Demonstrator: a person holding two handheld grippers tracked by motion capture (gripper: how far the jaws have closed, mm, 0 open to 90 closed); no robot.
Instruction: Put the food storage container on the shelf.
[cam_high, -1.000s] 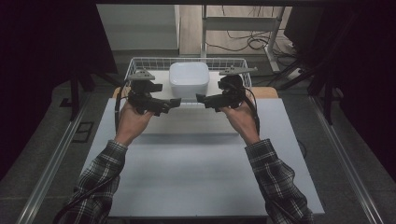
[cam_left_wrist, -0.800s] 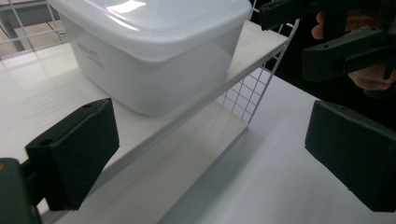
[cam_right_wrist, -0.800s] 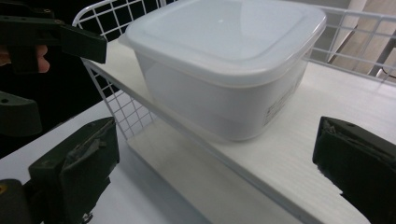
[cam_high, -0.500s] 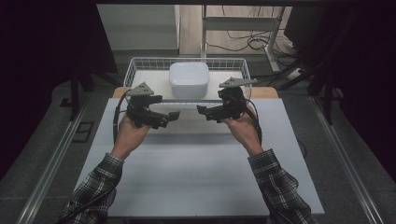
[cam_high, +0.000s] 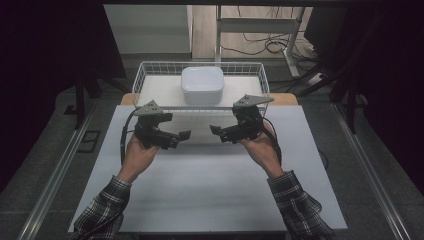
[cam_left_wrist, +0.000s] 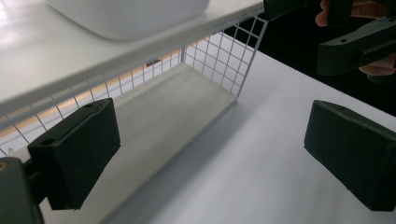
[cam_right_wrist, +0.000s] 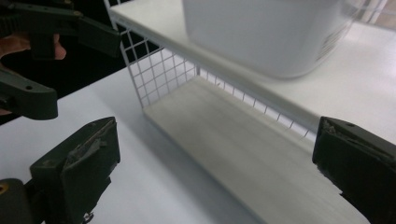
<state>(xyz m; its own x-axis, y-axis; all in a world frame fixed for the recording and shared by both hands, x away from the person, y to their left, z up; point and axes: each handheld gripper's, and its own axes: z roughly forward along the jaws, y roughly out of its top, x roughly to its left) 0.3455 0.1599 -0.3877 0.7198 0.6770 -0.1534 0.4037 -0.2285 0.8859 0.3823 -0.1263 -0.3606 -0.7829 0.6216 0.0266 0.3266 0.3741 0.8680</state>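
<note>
Looking along my left hand-held gripper, the white tub is cut off at the top edge; it sits in the wire basket at the far side of the bench. My right hand-held gripper faces it; both gape wide, empty, near the basket's mesh front.

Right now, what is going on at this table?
A person in plaid sleeves holds a hand-held gripper in each hand above a white table. The left hand-held gripper and the right hand-held gripper both have their jaws open and hold nothing. They point toward each other just in front of a white wire basket. A white container sits on a white shelf inside that basket, and neither gripper touches it.
</note>
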